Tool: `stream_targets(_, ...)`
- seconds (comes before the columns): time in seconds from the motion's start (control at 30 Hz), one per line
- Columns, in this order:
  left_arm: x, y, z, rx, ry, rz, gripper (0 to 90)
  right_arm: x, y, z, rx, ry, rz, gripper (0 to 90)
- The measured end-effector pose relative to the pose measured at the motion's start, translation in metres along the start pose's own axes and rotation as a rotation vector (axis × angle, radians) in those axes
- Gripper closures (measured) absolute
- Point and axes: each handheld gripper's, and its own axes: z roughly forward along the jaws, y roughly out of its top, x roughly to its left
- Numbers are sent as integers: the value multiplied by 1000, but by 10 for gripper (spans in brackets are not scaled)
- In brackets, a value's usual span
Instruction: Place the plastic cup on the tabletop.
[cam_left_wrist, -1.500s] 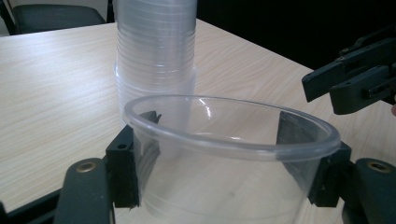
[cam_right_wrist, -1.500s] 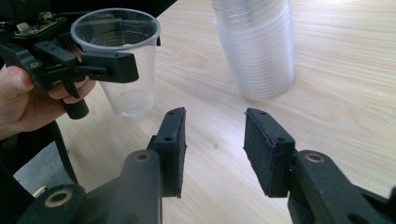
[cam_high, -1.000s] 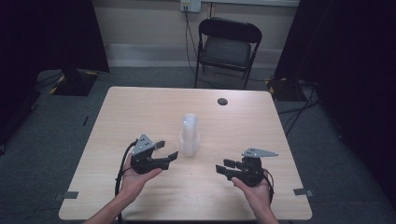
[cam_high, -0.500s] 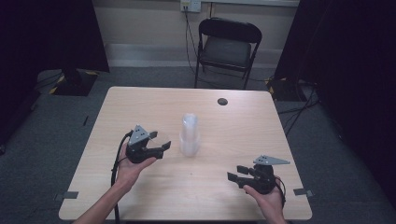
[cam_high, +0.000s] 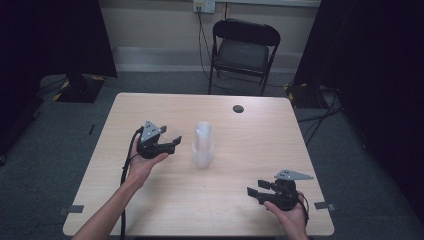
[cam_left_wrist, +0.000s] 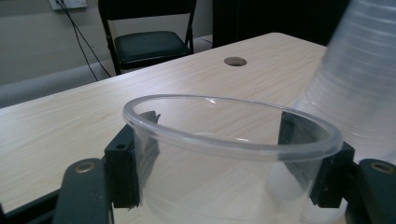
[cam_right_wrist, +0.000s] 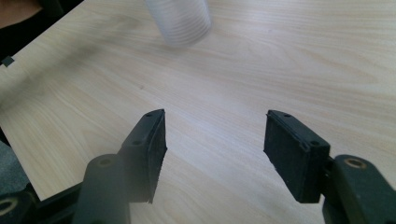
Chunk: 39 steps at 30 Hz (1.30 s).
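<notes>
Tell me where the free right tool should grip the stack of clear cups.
Grip the stack of clear plastic cups around its lower wall, coming in level from the right tool side. It stands upright and round, so the open pads can straddle it there; its left is occupied by the left tool.

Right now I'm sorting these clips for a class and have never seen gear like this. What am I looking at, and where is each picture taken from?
A person sits at a wooden table and holds a hand-worked tool with two jaws in each hand; there is no robot arm. The wide picture comes from a camera above the table. The other two come from small cameras riding on each tool, looking along its black jaws. In the middle stands a stack of clear plastic cups. The left gripper holds a single clear cup between its jaws, beside the stack; those jaws have just been opening slightly. The right gripper is open with nothing between its jaws, having just widened.
</notes>
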Motion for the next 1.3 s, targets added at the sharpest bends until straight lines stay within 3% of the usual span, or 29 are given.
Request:
stream_targets(0.1,6,-6,9,19,7,-15,288,0,0,2,1,3,-4,389)
stream_targets(0.27,15,-10,14,-20,28,-61,284,0,-1,4,8,7,0,389)
stream_targets(0.37,19,-13,18,-12,44,-43,282,-1,-1,4,5,8,1,390)
stream_targets(0.63,24,-20,24,30,65,-42,271,-2,0,4,5,8,3,392)
stream_targets(0.87,26,-22,25,33,58,-44,252,-1,0,6,11,15,1,395)
stream_targets(1.07,25,-25,27,74,55,-20,254,-1,0,5,11,15,1,395)
stream_targets(1.3,25,-27,27,100,39,-47,234,-1,0,5,10,20,-3,396)
